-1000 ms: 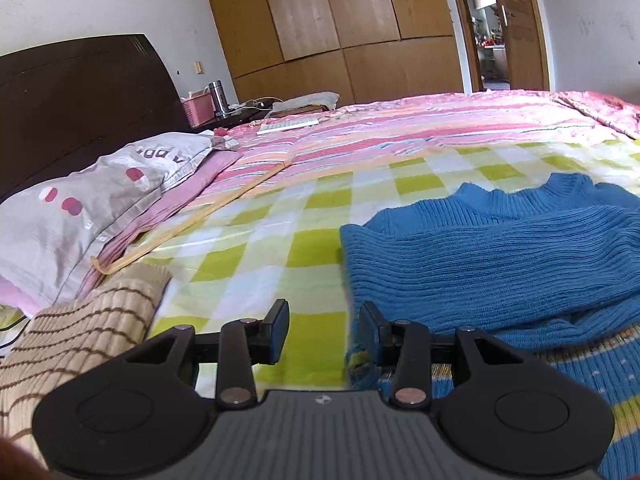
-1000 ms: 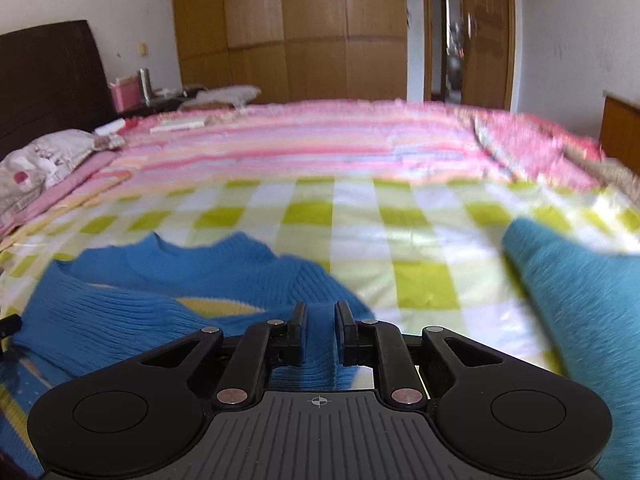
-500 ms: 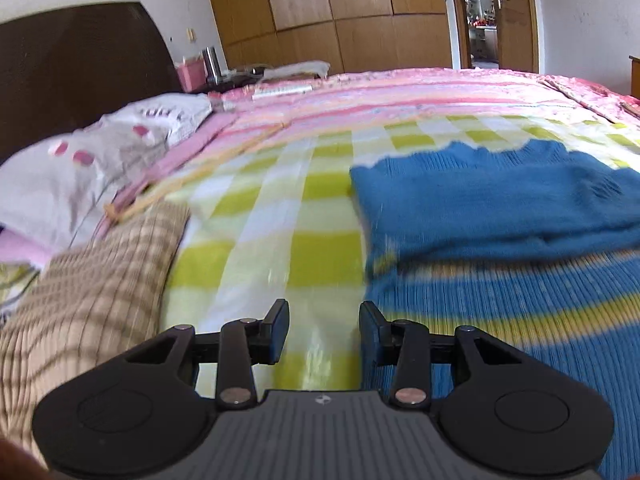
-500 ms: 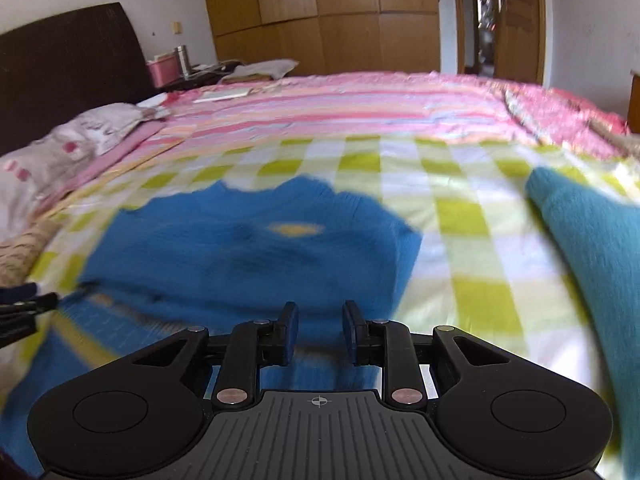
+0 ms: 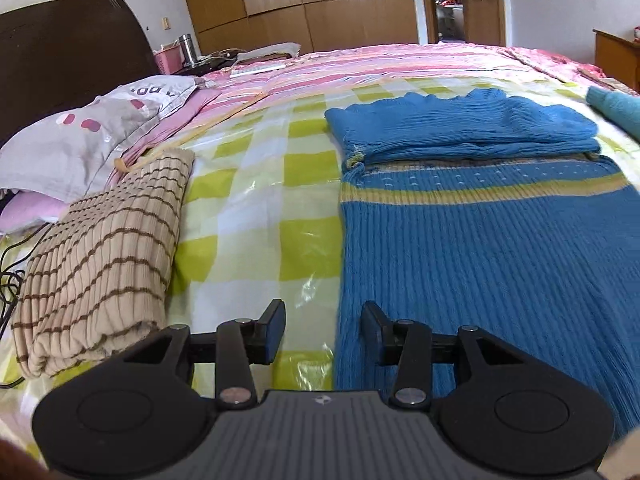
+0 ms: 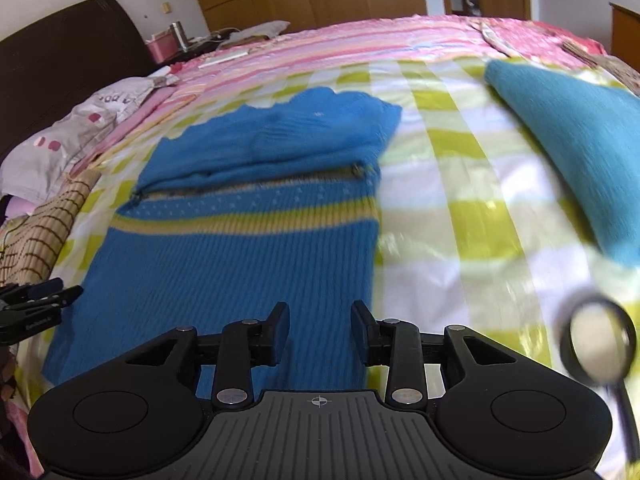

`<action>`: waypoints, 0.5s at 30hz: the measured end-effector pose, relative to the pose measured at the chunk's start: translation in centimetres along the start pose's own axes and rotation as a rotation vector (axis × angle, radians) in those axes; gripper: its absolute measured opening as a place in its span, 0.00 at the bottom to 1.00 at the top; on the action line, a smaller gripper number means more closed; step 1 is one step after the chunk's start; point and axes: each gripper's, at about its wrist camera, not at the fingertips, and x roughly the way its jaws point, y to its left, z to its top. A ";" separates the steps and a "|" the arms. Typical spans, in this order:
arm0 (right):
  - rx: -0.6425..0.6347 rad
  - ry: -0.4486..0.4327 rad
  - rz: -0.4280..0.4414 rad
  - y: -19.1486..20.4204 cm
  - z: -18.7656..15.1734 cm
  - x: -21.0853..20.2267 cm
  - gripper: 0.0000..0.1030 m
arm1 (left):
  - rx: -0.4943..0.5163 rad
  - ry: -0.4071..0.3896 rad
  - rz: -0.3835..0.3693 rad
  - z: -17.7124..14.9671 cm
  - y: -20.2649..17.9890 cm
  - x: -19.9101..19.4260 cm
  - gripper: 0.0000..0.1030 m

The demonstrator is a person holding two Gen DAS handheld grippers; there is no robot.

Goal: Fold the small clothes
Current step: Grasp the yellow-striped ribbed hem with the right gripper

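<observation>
A blue knit sweater (image 5: 480, 240) with a yellow stripe lies flat on the checked bedspread (image 5: 264, 200), its top part folded down over the body. It also shows in the right wrist view (image 6: 248, 248). My left gripper (image 5: 323, 330) is open and empty, held above the sweater's near left edge. My right gripper (image 6: 319, 332) is open and empty, above the sweater's near right edge. The left gripper's tips (image 6: 36, 300) show at the left edge of the right wrist view.
A folded beige striped garment (image 5: 100, 252) lies to the left, beside a pillow (image 5: 92, 132). A teal garment (image 6: 572, 152) lies to the right. A dark headboard (image 5: 60, 52) stands at far left. A round black-rimmed object (image 6: 598, 348) is at the right.
Both grippers pulled back toward the near end of the sweater and rose. The right gripper, nearly shut before, opened. The folded top part now lies flat on the sweater.
</observation>
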 end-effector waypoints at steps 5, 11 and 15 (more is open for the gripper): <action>0.008 0.003 -0.012 0.1 -1.7 -1.3 0.33 | 0.021 0.009 -0.044 -1.1 -0.1 -1.5 0.46; 0.015 0.009 -0.037 0.0 -3.3 -2.4 0.36 | 0.019 0.041 -0.088 -2.3 0.2 -2.5 0.46; 0.020 0.012 -0.058 -0.2 -4.1 -3.0 0.37 | -0.021 0.063 -0.137 -2.6 0.8 -2.7 0.46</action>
